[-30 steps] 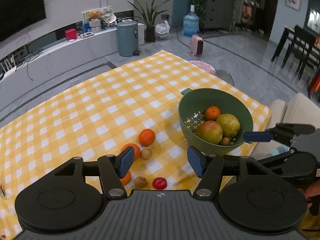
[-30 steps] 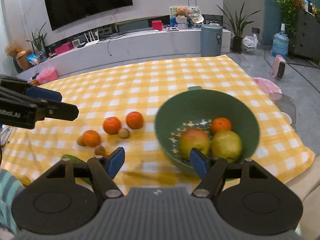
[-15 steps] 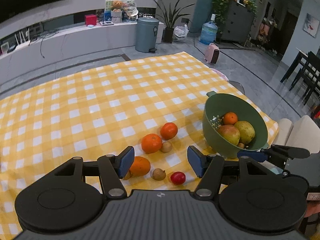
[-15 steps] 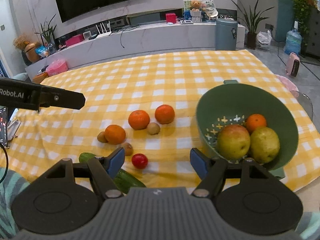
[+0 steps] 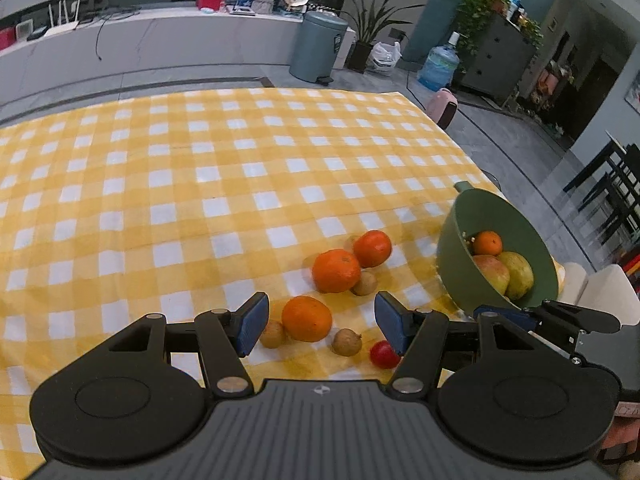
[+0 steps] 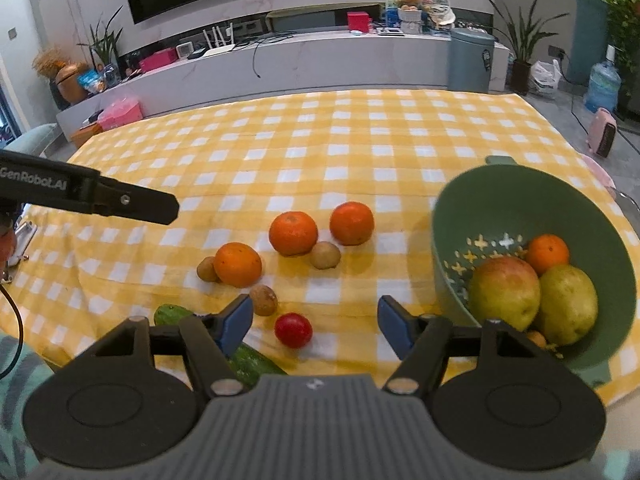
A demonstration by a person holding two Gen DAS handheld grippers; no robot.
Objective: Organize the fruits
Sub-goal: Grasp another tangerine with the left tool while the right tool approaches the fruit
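Left gripper (image 5: 318, 322), fingers spread & empty, hovers over the nearest orange (image 5: 306, 318) on the checked bench (image 5: 160, 184); loose fruit lies mid-bench, w/ a green bowl (image 6: 500, 200) at right already holding several pieces. Right gripper (image 6: 316, 326), also spread & empty, hangs above a small red fruit (image 6: 293, 330). Step in hand, prob.: picking the next piece; next move calls for lowering, closing round it, then carrying it to the bowl.

**Fruit Part Loose, Part in Bowl**

Loose on the yellow checked cloth: three oranges (image 6: 237, 264) (image 6: 293, 233) (image 6: 351, 223), three small brown fruits (image 6: 263, 299) (image 6: 325, 255) (image 6: 207, 269) tucked against or beside them, one red tomato (image 6: 293, 330) nearest the camera, a green cucumber (image 6: 248, 358) partly hidden at the near edge. Resting in the tilted green colander bowl (image 6: 500, 196), to the right: small orange (image 6: 547, 253), reddish-green apple (image 6: 505, 291), yellow-green pear (image 6: 567, 303), touching.
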